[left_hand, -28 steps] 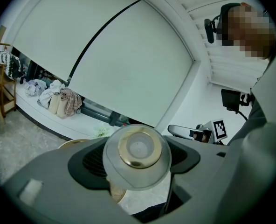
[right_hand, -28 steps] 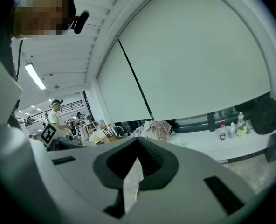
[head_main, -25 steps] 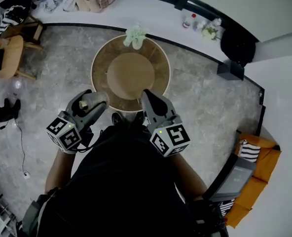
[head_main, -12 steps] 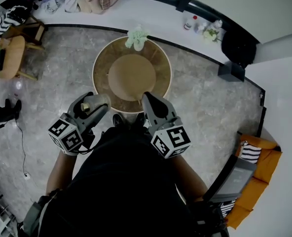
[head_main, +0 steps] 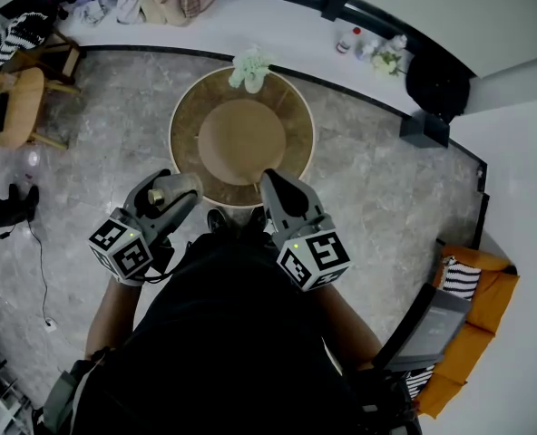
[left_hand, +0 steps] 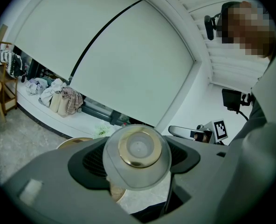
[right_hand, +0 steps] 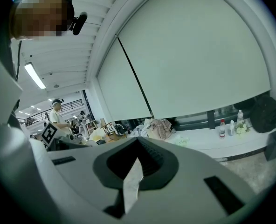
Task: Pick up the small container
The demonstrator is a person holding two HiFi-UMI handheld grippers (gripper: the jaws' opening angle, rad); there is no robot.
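the small container (left_hand: 137, 155) sits clenched in the left claw (head_main: 176, 188), gold-ringed end facing back, just off the round bench (head_main: 182, 125); the right claw (head_main: 279, 185) is clenched on nothing.

small container (left_hand: 137, 154): base hidden by left gripper (head_main: 174, 189) | ledge items (head_main: 350, 40): perhaps bottles, too small

The small container (left_hand: 137, 149) sits in the left tool (head_main: 180, 185), before the round table (head_main: 241, 143).
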